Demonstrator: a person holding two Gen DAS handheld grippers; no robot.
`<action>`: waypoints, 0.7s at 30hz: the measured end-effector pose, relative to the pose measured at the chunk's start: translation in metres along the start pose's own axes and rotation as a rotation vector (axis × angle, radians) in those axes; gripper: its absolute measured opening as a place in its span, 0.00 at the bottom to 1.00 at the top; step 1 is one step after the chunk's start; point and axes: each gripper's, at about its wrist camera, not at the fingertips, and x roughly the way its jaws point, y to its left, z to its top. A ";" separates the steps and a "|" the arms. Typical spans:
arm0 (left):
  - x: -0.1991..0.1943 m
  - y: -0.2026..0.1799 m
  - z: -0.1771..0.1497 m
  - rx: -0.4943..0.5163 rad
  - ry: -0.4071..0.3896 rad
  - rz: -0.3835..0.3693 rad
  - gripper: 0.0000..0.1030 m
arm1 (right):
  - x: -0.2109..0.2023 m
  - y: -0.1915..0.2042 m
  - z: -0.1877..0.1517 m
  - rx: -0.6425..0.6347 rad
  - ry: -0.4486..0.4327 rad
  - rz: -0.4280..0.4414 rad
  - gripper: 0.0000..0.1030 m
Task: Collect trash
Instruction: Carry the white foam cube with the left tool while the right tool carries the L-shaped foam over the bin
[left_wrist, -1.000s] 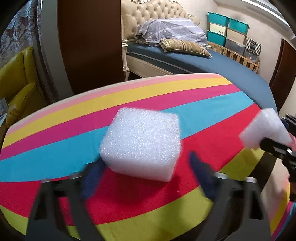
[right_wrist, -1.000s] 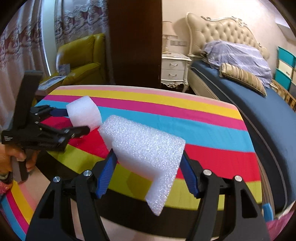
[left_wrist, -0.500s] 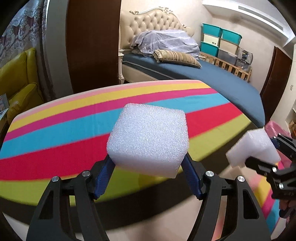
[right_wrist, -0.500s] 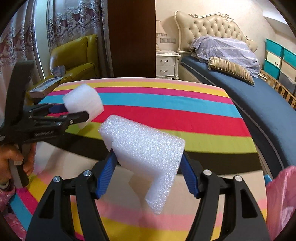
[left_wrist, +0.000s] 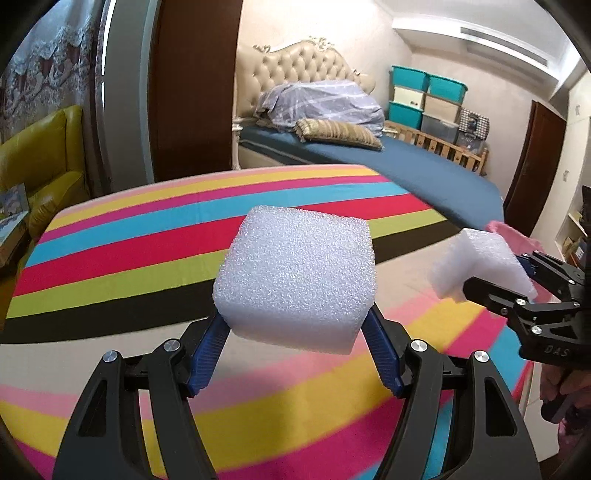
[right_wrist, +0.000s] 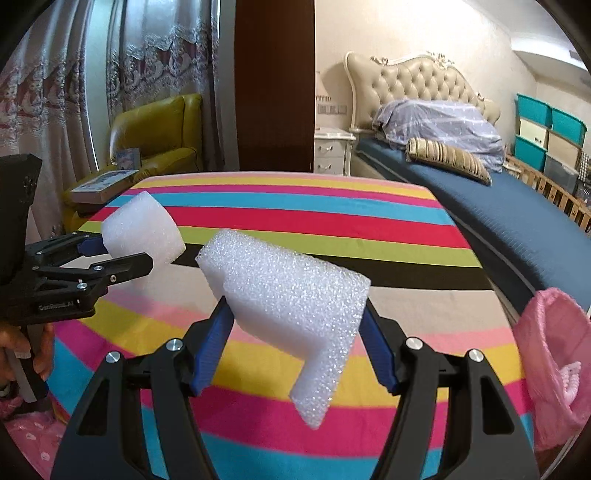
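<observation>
Both grippers have pulled back from the striped table (left_wrist: 155, 240), which now sits farther away, with the striped cloth (right_wrist: 258, 424) hanging down below them. Left gripper (left_wrist: 295, 325) pinches a white foam block (left_wrist: 295, 280) between its blue pads (left_wrist: 207, 354); the block pokes out ahead of the tips, up in the air. Right gripper (right_wrist: 295, 332) pinches an L-shaped foam piece (right_wrist: 291, 306), with one leg hanging down past the pads. Neither piece touches the table. Both pieces are near each other but apart. A pink bag (right_wrist: 554, 369) stands open just right of the right gripper, and something pale pink lies inside. Far back, teal and cream bins (left_wrist: 424, 99) are stacked by the bed (left_wrist: 406, 162); I cannot tell what they hold.
</observation>
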 end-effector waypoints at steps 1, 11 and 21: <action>-0.008 -0.004 -0.002 0.008 -0.013 -0.001 0.64 | -0.006 0.000 -0.002 -0.003 -0.006 -0.002 0.63; -0.026 -0.028 -0.005 0.046 -0.053 -0.038 0.64 | -0.052 -0.012 -0.011 0.012 -0.050 -0.042 0.63; -0.013 -0.046 -0.005 0.070 -0.044 -0.054 0.64 | -0.046 -0.020 -0.007 0.039 -0.043 -0.044 0.64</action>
